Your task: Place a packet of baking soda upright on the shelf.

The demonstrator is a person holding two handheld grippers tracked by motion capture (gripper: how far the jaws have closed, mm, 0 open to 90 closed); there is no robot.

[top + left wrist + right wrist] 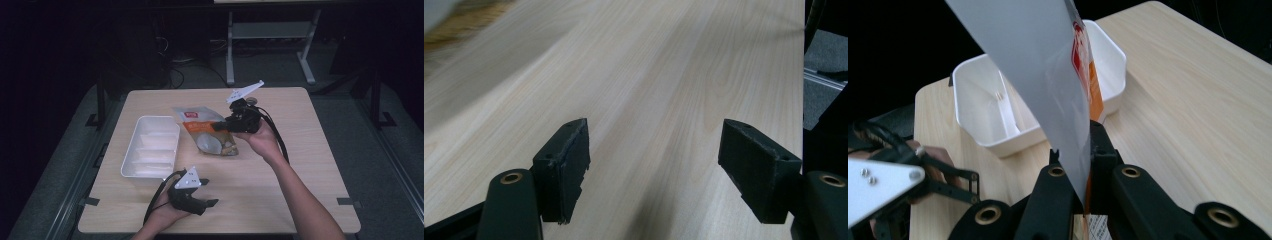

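Pale wood tabletop (300,165), dark room around. Right gripper (226,125) jaws clamped on snack pouch (207,132) beside white tray (150,147). Left gripper (207,192) jaws apart, nothing between, near front edge.

The snack pouch (210,135) is a flat foil bag with a white top band bearing a red label, an orange front and a pale round picture low on it (its back is plain silver). Clamped at one edge, it hangs tilted above the desk (280,195), just beside the white tray (150,147).
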